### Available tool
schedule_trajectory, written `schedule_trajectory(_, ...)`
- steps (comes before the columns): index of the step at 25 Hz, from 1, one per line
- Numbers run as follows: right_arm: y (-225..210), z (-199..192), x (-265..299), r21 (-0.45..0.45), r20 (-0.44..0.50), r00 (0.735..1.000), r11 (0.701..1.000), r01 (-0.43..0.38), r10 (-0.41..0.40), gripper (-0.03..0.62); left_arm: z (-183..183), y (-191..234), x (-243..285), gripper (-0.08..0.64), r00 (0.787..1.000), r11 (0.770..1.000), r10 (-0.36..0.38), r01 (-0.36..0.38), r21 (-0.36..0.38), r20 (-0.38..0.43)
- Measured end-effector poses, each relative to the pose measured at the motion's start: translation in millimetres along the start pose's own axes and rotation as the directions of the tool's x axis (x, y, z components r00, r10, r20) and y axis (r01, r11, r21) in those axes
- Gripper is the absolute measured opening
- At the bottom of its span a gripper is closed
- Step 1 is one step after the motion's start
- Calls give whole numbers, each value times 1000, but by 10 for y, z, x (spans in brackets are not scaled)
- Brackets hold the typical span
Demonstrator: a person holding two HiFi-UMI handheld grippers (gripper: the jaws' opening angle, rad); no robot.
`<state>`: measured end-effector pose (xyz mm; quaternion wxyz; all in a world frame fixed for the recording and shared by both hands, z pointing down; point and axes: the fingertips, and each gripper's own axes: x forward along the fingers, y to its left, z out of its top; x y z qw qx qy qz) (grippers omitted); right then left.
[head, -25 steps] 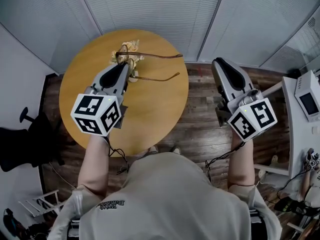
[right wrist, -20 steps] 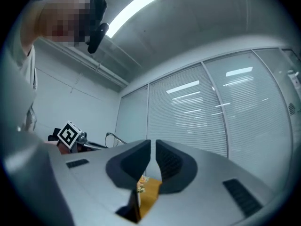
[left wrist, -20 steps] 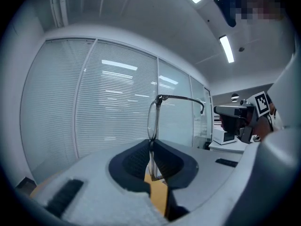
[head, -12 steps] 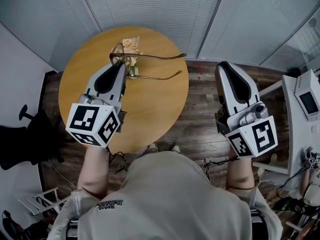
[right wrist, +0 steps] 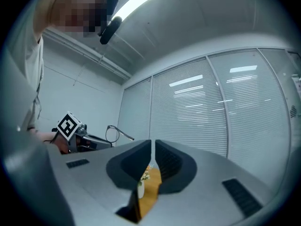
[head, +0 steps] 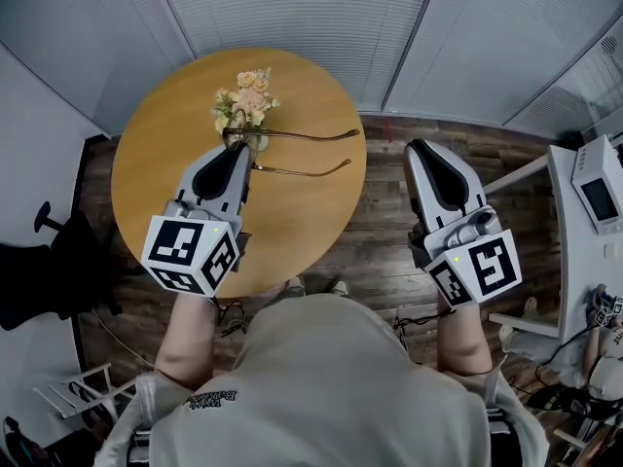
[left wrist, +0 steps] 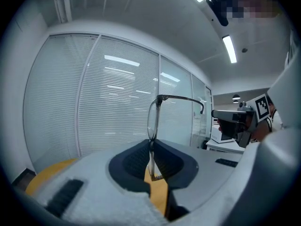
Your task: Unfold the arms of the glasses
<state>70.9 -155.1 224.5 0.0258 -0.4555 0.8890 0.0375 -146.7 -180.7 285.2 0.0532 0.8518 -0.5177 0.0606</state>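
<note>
A pair of brown thin-rimmed glasses (head: 292, 135) hangs over the round wooden table (head: 156, 163). My left gripper (head: 238, 136) is shut on the front frame near one lens. Both arms stand unfolded and point right. In the left gripper view the rim (left wrist: 153, 119) rises upright from between the pads of that gripper (left wrist: 151, 147), and one arm (left wrist: 181, 98) reaches right. My right gripper (head: 420, 150) hovers off the table's right edge over the floor, jaws together with nothing between them. From the right gripper view (right wrist: 153, 147) the glasses (right wrist: 113, 133) show small at the left.
A small vase of pale flowers (head: 248, 95) stands on the table just beyond the glasses. A white device (head: 602, 197) sits on a desk at the right. A black chair base (head: 49, 280) lies at the left. Slatted blinds close off the far side.
The left gripper with the glasses has drawn back toward me, uncovering the flowers. The right gripper has also drawn back a little, still off the table's edge.
</note>
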Motion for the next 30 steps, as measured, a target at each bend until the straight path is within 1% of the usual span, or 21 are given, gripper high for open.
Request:
schedule_trajectory(3, 32, -34, -2, 8, -6, 1000, 1000, -13, 13, 42, -19, 3, -15, 40, 1000, 1000, -2, 2, -4, -2)
schedule_trajectory(6, 43, -62, 25, -15, -18, 1000, 1000, -24, 23, 40, -17, 2, 4, 40, 1000, 1000, -5, 5, -6, -2)
schedule_trajectory(9, 37, -106, 50, -43, -30, 999, 999, -22, 21, 38, -48, 1, 32, 40, 1000, 1000, -6, 6, -8, -7)
schedule_trajectory(16, 5, -203, 95, -47, -50, 999, 999, -23, 21, 38, -97, 19, 79, 40, 1000, 1000, -6, 6, -7, -19)
schedule_trajectory(22, -9, -206, 138, -77, -51, 999, 997, -20, 16, 38, -104, 34, 118, 40, 1000, 1000, -4, 4, 6, -28)
schedule_trajectory(30, 1, -224, 162, -79, -49, 999, 997, -20, 16, 38, -123, 56, 146, 40, 1000, 1000, -10, 10, 5, -29)
